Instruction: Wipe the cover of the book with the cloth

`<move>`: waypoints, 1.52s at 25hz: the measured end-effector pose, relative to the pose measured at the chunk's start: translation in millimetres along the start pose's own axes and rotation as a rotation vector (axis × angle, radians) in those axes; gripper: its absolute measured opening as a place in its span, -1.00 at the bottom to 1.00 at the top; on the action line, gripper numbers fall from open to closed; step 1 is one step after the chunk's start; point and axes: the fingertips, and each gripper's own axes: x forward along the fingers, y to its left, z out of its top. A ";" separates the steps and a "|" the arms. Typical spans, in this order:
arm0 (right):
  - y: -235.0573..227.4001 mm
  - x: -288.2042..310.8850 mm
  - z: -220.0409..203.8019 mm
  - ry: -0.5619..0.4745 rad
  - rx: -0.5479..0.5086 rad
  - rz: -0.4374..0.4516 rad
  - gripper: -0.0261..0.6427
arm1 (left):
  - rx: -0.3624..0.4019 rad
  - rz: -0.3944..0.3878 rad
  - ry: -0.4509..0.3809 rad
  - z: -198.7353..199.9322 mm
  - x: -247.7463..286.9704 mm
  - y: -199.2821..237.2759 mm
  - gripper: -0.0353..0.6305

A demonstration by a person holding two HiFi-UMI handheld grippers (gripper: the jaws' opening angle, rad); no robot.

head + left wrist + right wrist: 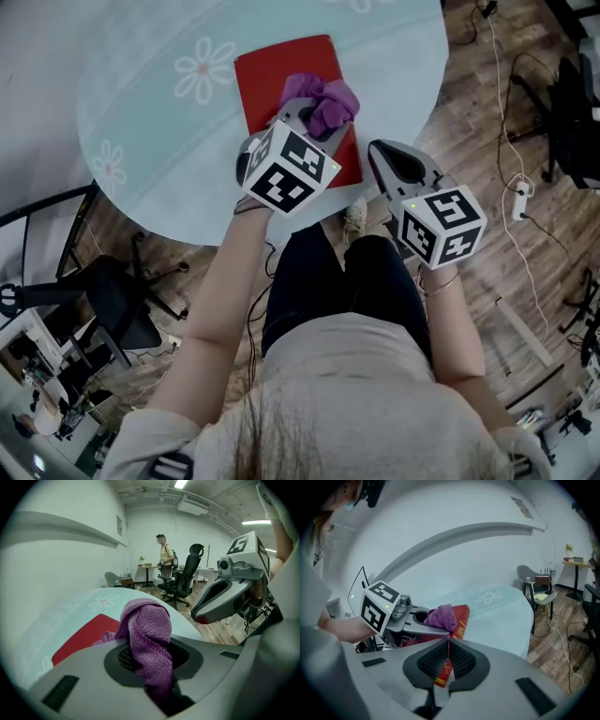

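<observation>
LEFT HAND-HELD GRIPPER, CLOTH & BOOK: A purple cloth (147, 630) is gripped by the left hand-held gripper (317, 120). Its jaws are clenched on a bunched fold that rises between the pads & spills out ahead of the tips. Directly below & ahead of that gripper a red book (281, 70) is laid flat on the round, daisy-printed worktop (169, 122), near the edge closest to the operator. The cloth is seen over the book's near right portion, w/ the gripper angled down toward the cover; actual contact w/ the cover cannot be made out. The right hand-held gripper (449, 656) is held just to the right of the left one, off the worktop's edge & above the wood floor (487, 187). Its jaws are pressed together w/ nothing caught between them, and the book's gilt-lettered spine is seen beyond the tips. The 2 grippers are apart, not touching. A marker cube (289, 169) is carried on each. In the bkgd, ahead of the left gripper, a black office chair (187, 576) & a standing person (165, 559) are seen across the rm
</observation>
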 end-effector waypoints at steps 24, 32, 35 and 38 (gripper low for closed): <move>10.9 -30.5 -16.6 0.006 -0.066 0.055 -0.85 | -0.064 0.015 0.025 -23.5 -24.4 -70.2 -0.57; 13.1 -36.0 -15.9 0.002 -0.082 0.061 -0.85 | -0.072 0.023 0.027 -25.2 -28.0 -80.0 -0.57; 14.8 -38.8 -15.7 0.005 -0.093 0.056 -0.85 | -0.077 0.031 0.032 -26.5 -31.3 -83.2 -0.57; 16.9 -41.5 -12.4 -0.004 -0.097 0.062 -0.85 | -0.078 0.038 0.027 -26.2 -33.3 -85.4 -0.57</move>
